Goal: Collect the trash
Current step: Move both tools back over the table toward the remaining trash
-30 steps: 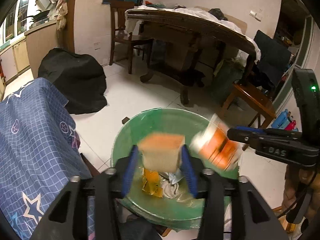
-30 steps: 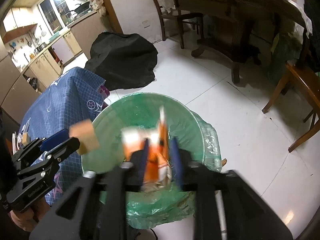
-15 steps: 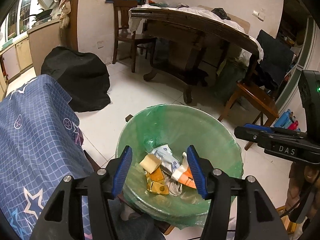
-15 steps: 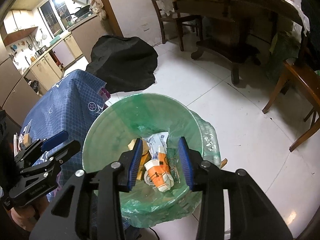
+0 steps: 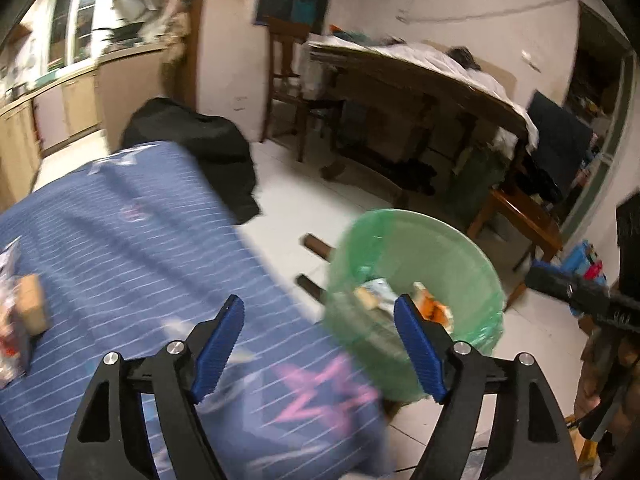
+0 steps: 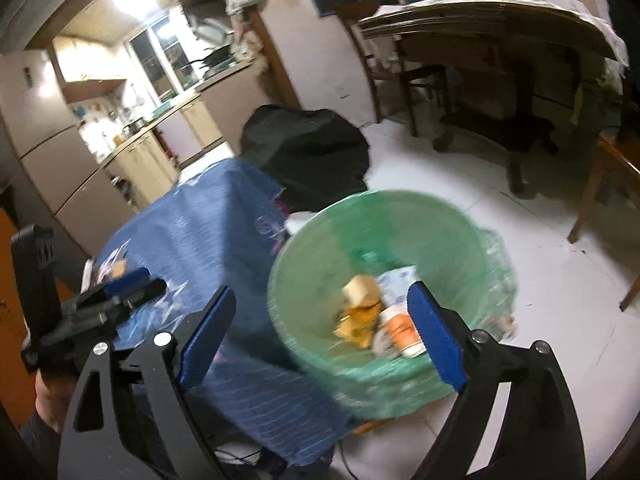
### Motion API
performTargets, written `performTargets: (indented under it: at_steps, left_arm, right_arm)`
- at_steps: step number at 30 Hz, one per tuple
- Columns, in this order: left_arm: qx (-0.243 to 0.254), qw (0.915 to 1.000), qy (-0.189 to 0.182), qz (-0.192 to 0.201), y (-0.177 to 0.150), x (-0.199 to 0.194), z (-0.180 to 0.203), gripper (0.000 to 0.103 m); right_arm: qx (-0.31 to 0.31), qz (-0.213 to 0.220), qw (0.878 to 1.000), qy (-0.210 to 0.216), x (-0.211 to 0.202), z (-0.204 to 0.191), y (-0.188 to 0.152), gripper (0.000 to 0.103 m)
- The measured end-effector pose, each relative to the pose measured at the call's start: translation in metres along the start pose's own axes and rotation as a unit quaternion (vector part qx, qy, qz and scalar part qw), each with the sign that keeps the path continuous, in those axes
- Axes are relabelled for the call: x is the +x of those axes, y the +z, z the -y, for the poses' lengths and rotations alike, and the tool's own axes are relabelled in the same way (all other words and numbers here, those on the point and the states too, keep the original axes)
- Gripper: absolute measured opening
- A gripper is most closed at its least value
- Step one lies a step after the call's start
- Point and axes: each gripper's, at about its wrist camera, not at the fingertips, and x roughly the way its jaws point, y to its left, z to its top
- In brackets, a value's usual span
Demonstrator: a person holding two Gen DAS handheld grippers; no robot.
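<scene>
Sitting in the bottom of the green-lined bin (image 6: 320,248) are the pieces of trash: a tan block (image 6: 360,288), a crumpled yellow wrapper (image 6: 354,322), a white packet (image 6: 396,280) and an orange-and-white cup (image 6: 402,330) lying on its side. We are seeing the same heap from the left wrist view, where the bin (image 5: 400,236) is standing on the white tiled floor (image 5: 288,196) just beside the corner of the blue cloth (image 5: 140,240) that is covering a table.

We are holding the right gripper (image 6: 320,336) above the near rim of the bin, jaws spread wide and gripping nothing; its right blue pad (image 6: 436,336) is overlapping the cup in the picture, though we cannot tell whether it is touching. The left pad is hanging over the cloth.

We are holding the left gripper (image 5: 318,348) over the edge of the cloth, jaws likewise wide apart and empty, with one pad (image 5: 218,344) above the cloth and the other in front of the bin.

More trash is lying on the cloth at the far left: a tan box (image 5: 34,308) beside a crinkled wrapper (image 5: 10,340).

Beyond, a black bag (image 6: 308,152) is slumping on the floor, and a wooden table (image 5: 420,80) with a chair (image 5: 296,80) is standing by the wall.
</scene>
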Motion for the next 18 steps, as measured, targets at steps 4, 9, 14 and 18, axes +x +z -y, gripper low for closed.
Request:
performTargets:
  at_steps: [4,9,14,18]
  left_arm:
    - [-0.036,0.9980,0.043,0.031,-0.015,-0.053,-0.068,0.080]
    - [-0.099,0.9844,0.130,0.065,-0.040,-0.121,-0.175,0.080]
    - [-0.201,0.9533,0.208,0.086,-0.062,-0.171,-0.291,0.081]
    - [-0.243,0.9459,0.208,0.051,-0.072,-0.176,-0.357,0.081]
  right_arm:
    - [-0.043,-0.010,0.999,0.027,0.006,-0.043,-0.016,0.085]
    - [-0.073,-0.028,0.995,0.065,0.021,-0.086,-0.027,0.087]
    - [-0.094,-0.046,0.991,0.085,0.037,-0.119,-0.032,0.087]
    - [-0.109,-0.056,0.988,0.094,0.047,-0.146,-0.036,0.087]
